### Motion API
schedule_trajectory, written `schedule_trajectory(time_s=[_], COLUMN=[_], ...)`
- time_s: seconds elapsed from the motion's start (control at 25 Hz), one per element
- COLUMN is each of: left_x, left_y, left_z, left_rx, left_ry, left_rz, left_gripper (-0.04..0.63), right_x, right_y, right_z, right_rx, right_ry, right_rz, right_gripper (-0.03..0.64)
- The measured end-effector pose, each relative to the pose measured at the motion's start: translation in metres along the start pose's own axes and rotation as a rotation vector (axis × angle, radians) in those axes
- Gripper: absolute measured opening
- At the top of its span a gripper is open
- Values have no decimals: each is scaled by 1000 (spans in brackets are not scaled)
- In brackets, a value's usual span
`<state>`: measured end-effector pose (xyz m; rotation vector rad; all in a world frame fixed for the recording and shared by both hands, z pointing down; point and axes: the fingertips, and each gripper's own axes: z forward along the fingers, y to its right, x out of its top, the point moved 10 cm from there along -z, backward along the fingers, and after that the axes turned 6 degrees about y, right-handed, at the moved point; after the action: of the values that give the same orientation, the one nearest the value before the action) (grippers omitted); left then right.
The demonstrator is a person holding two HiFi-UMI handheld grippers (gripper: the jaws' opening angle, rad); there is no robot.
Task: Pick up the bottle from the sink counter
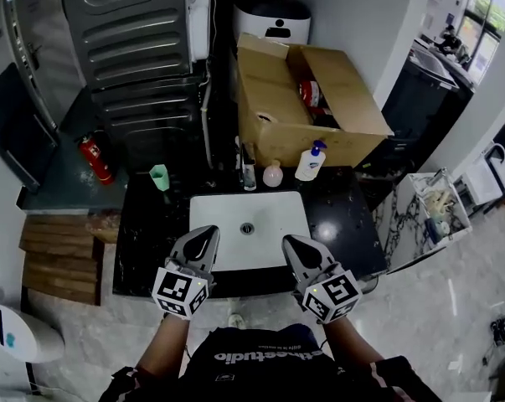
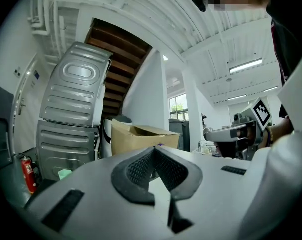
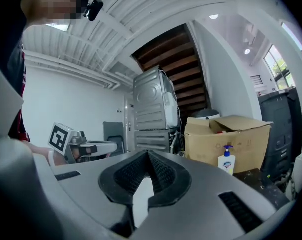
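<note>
A white pump bottle with a blue top [image 1: 311, 161] stands at the back of the black sink counter [image 1: 152, 233], right of the tap; the right gripper view shows the pump bottle [image 3: 226, 160] in front of a cardboard box. Beside it stand a round pink bottle [image 1: 273, 174] and a slim dark bottle [image 1: 249, 174]. My left gripper [image 1: 208, 230] and right gripper [image 1: 291, 242] hover side by side over the near rim of the white basin [image 1: 260, 203], well short of the bottles. Both are shut with nothing between the fingers, as the left gripper [image 2: 153, 148] and right gripper [image 3: 147, 153] views show.
An open cardboard box [image 1: 306, 99] sits right behind the counter. A green cup [image 1: 159, 177] stands at the counter's back left. A red fire extinguisher [image 1: 95, 158] and a grey appliance [image 1: 135, 48] are to the left. A white bin [image 1: 273, 19] stands behind the box.
</note>
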<state>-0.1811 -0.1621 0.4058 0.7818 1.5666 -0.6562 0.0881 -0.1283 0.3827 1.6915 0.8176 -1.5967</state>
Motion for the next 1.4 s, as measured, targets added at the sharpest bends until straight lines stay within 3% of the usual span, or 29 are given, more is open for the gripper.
schedule_trajectory(time_s=[0.28,0.52,0.68,0.92,1.12,1.4], left_x=[-13,-42,-73,-108,-122,-128], left_y=[-30,-45,-59,-77,-87,-98], left_z=[54,103,131,165,185,185], left_rx=[-28,-26,-4,48,41,81], left_ry=[-2,24,-3,-49,-84,-110], left_rz=[-38,-70,-48,-29,-19,-67], left_gripper=[14,12,14,13,12,14], right_x=[-2,-19,-46,-101,-151,-183], right_y=[31,85,123,183,225,258], right_z=[48,87,122,191,233,277], right_rx=[-39,-48,-75,-133,-215,-255], right_ry=[-5,12,-10,-44,-115,-211], right_rz=[-10,1,-10,-62,-21,2], right_gripper=[40,43,144,193,234,241])
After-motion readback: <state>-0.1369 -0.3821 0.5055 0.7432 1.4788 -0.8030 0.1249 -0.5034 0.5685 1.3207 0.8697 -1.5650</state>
